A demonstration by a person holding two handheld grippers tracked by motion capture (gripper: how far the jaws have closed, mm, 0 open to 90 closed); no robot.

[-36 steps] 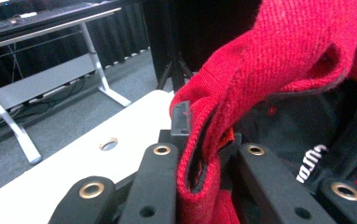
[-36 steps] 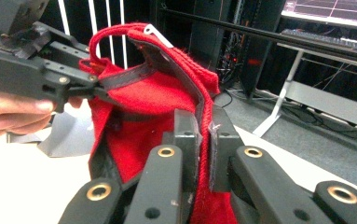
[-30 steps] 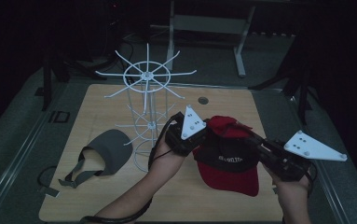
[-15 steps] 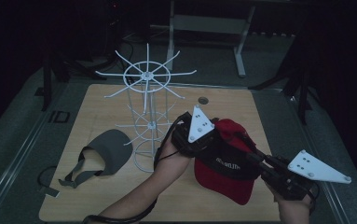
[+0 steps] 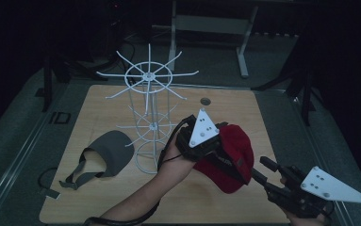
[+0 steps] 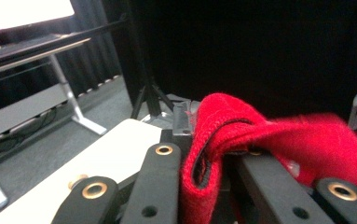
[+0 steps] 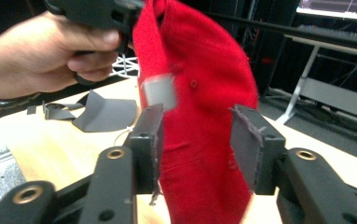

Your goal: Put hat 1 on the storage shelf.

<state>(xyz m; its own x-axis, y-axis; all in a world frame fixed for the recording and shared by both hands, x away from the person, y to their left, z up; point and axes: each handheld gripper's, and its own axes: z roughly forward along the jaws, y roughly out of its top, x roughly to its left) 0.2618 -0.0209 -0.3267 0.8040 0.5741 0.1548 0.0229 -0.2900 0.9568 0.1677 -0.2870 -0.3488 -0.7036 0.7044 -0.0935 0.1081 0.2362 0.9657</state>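
A red cap point(image 5: 234, 155) hangs above the right half of the wooden table point(image 5: 98, 103). My left gripper point(image 5: 218, 143) is shut on its folded edge, and red fabric point(image 6: 223, 121) is pinched between the jaws of the left gripper point(image 6: 204, 158). My right gripper point(image 5: 263, 169) sits lower right of the cap, a little apart from it. Its jaws have just been opening and now stand open. In the right gripper view the cap point(image 7: 199, 70) hangs beyond the spread pads of the right gripper point(image 7: 195, 135), gripped from above by the other hand.
A white wire rack point(image 5: 148, 75) with radiating arms stands at the table's middle, just left of my left hand. A grey cap point(image 5: 110, 153) lies flat at the left front, also seen as the grey cap point(image 7: 106, 112). A small round hole point(image 5: 205, 101) marks the back of the table.
The right gripper has let go of the red cap, opened, and drawn back toward the lower right. The left gripper keeps the cap, which now hangs from it alone.
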